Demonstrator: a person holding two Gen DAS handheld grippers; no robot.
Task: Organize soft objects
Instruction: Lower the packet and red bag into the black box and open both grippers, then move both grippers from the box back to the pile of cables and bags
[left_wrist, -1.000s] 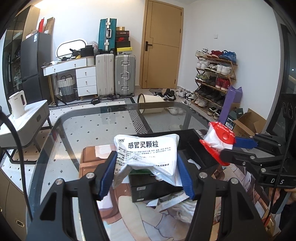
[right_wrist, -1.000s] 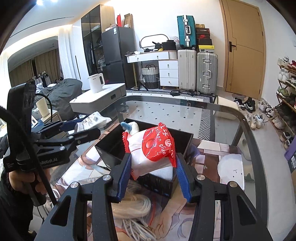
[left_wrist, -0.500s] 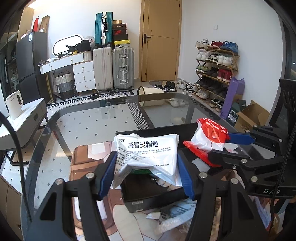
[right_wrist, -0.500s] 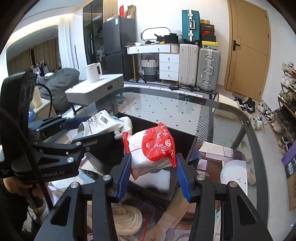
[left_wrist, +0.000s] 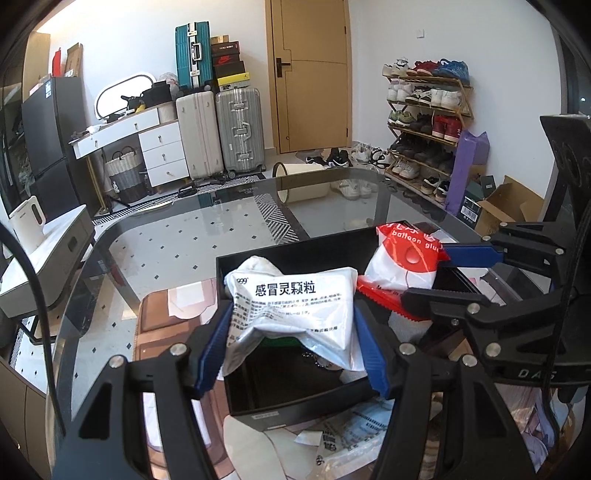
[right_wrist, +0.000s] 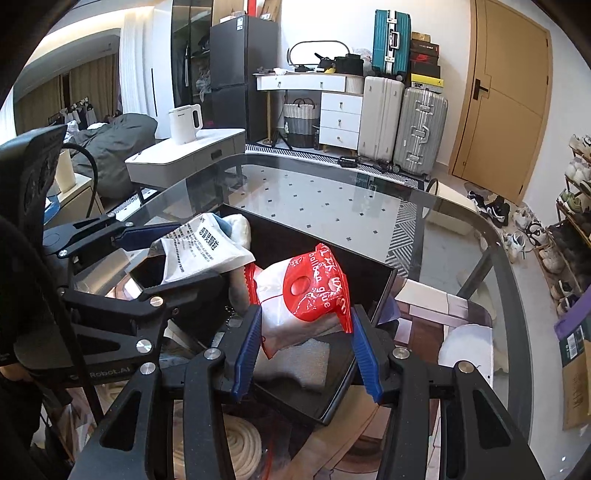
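Note:
My left gripper (left_wrist: 291, 343) is shut on a white medicine packet (left_wrist: 291, 306) printed with black characters, held over the near left part of a black open box (left_wrist: 295, 402). In the right wrist view that packet (right_wrist: 203, 251) hangs at the left. My right gripper (right_wrist: 303, 347) is shut on a red and white balloon glue bag (right_wrist: 306, 295), held above the same black box (right_wrist: 373, 288). From the left wrist view the bag (left_wrist: 402, 266) sits to the right of the packet. A grey foam piece (right_wrist: 299, 362) lies inside the box.
The box rests on a glass table (right_wrist: 332, 192) over a printed mat. Loose papers (left_wrist: 343, 435) lie in front of the box and a coil of white rope (right_wrist: 240, 446) lies near the front edge. A white round pad (right_wrist: 465, 343) sits right of the box.
Both grippers have moved forward and lower over the black box, each still carrying its packet. The box now fills more of both views.

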